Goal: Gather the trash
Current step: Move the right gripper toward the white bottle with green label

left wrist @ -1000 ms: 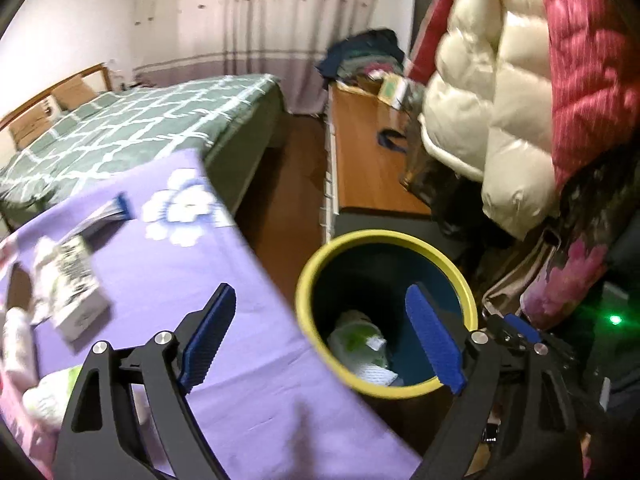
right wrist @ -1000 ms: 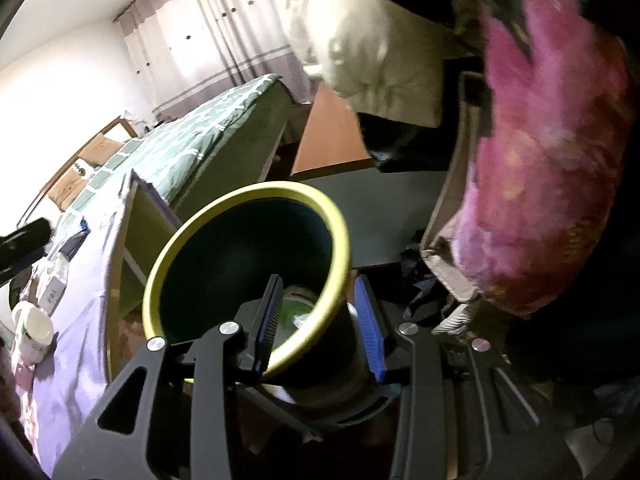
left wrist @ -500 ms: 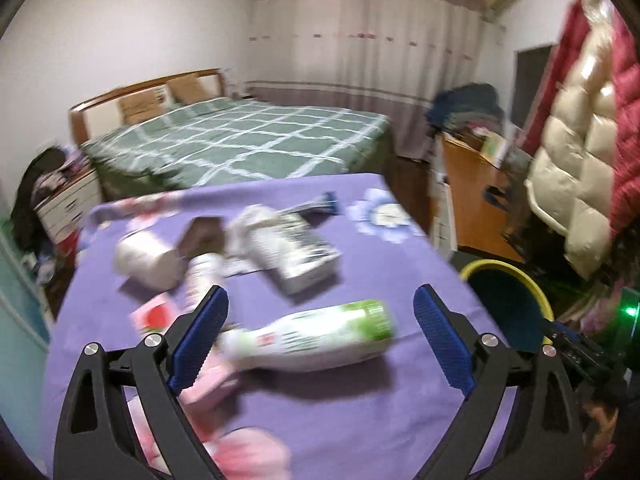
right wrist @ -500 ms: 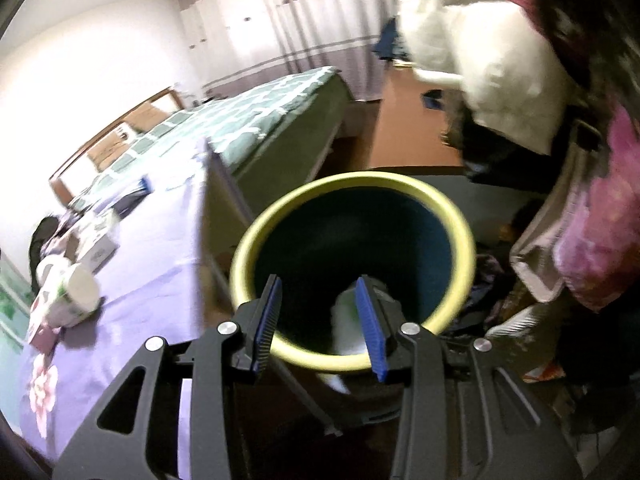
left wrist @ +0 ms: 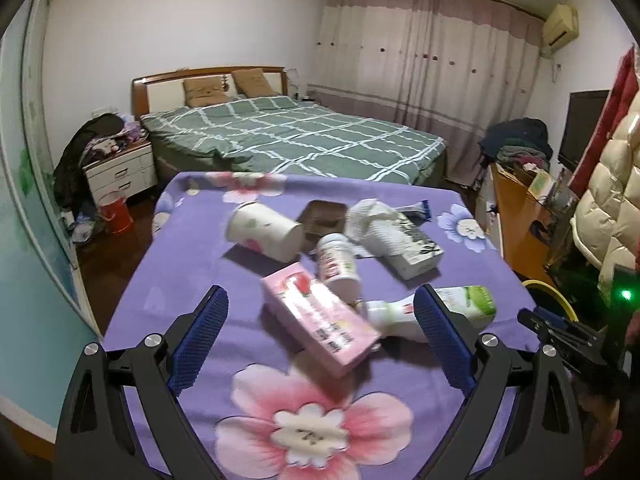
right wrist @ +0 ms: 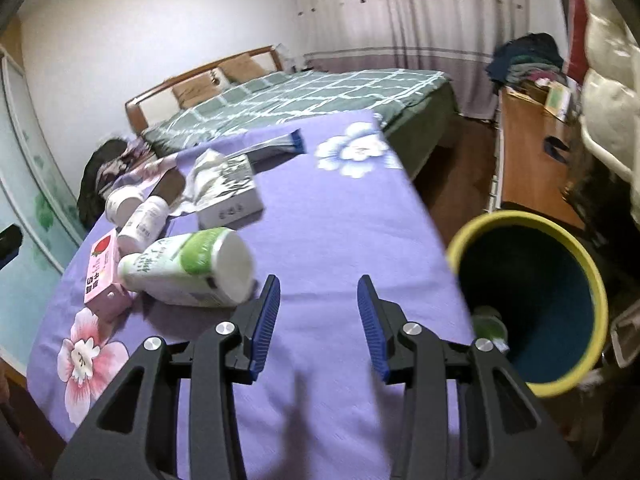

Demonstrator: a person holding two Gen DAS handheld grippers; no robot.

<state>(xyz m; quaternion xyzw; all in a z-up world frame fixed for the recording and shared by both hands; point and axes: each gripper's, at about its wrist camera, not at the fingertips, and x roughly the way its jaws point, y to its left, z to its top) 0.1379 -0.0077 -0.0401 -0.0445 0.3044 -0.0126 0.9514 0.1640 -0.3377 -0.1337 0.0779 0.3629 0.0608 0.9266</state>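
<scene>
Trash lies on a table with a purple flowered cloth (left wrist: 192, 264). There is a pink carton (left wrist: 320, 320), a white bottle with a green label (left wrist: 432, 312), a small red-labelled bottle (left wrist: 338, 264), a paper cup (left wrist: 264, 232), a black-and-white box (left wrist: 412, 248) and crumpled tissue (left wrist: 372, 216). My left gripper (left wrist: 320, 340) hangs open above the near end of the pink carton, touching nothing. My right gripper (right wrist: 318, 320) is open over bare cloth (right wrist: 340, 220), just right of the green-labelled bottle (right wrist: 188, 268). A yellow-rimmed dark bin (right wrist: 528, 220) stands right of the table with trash (right wrist: 488, 320) inside.
A brown tray (left wrist: 322, 216) and a blue-ended wrapper (left wrist: 420, 210) lie at the far side of the table. Beyond it is a green checked bed (left wrist: 300, 132), with a nightstand (left wrist: 120, 168) and red bucket (left wrist: 116, 216) at left. A wooden cabinet (right wrist: 528, 152) and puffy jackets (left wrist: 612, 184) line the right.
Both grippers have swung left, away from the bin and over the table. The left jaws stand a little wider. The right gripper came off the bin's rim.
</scene>
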